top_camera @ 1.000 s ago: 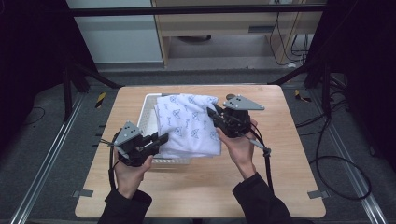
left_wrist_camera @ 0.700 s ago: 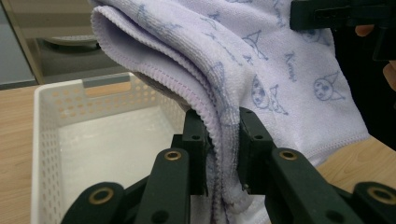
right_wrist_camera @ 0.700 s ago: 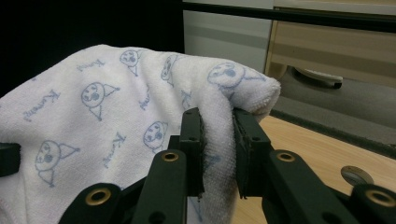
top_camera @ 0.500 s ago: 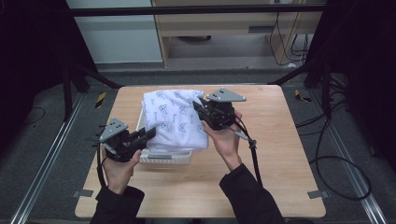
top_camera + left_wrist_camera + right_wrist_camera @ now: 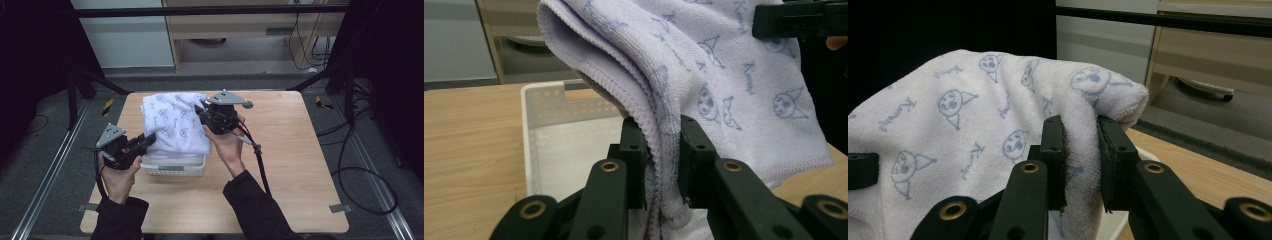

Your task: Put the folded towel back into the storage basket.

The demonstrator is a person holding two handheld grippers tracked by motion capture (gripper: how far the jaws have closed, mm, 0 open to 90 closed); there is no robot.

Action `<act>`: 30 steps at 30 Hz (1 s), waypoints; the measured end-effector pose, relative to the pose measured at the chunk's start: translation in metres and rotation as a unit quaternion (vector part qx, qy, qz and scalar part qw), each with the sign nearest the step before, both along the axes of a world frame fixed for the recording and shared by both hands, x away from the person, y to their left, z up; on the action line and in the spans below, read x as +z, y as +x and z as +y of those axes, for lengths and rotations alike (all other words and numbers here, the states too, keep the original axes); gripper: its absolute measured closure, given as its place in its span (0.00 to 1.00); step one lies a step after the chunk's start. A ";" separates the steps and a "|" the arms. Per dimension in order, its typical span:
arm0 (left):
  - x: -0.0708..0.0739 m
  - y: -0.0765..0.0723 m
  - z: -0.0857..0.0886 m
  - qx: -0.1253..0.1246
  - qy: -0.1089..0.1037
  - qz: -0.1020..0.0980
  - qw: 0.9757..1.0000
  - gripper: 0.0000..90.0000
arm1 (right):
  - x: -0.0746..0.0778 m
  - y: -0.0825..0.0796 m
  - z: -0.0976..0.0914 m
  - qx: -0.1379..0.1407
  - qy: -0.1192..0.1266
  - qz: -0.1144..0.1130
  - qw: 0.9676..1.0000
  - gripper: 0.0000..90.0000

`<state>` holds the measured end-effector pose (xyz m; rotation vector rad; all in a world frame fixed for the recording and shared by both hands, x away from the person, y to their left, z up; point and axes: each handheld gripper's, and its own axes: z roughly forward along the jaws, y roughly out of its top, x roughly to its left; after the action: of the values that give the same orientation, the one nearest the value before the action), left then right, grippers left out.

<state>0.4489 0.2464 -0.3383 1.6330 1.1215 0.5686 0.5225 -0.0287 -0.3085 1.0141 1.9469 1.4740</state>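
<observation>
A white towel [image 5: 175,122] printed with small blue cartoon faces hangs between both grippers, above a white perforated basket [image 5: 172,166] at the table's front left. My left gripper [image 5: 148,141] is shut on the towel's near left edge [image 5: 663,150]. At the far right corner of the towel [image 5: 998,125], my right gripper [image 5: 201,113] is shut on a thick fold. In the left gripper view the basket [image 5: 554,140] lies below and behind the cloth, with the right gripper [image 5: 799,20] at top right. The towel's lower edge drapes over the basket's rim.
The wooden table [image 5: 300,165] has bare room on its right half and front. A cable [image 5: 257,155] trails from the right gripper across the table. A wooden cabinet [image 5: 240,35] and dark frame posts stand beyond the far edge.
Both grippers have carried the towel leftward and higher over the basket. The left hand has drawn back toward the table's left edge and the right gripper has moved left, so the cloth hangs more bunched.
</observation>
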 end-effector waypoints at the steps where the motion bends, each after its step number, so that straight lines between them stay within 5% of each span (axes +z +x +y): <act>1: -0.001 0.001 0.001 0.003 0.001 0.000 1.000 0.83 | -0.001 0.001 0.002 0.000 0.000 0.001 1.000 0.84; 30: -0.026 0.027 0.018 0.032 0.018 0.033 0.999 0.83 | -0.034 0.036 0.034 -0.002 -0.019 0.034 0.999 0.84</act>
<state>0.4764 0.2641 -0.3647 1.6611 1.2211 0.5822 0.5585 0.0048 -0.3423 1.0634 2.0108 1.4123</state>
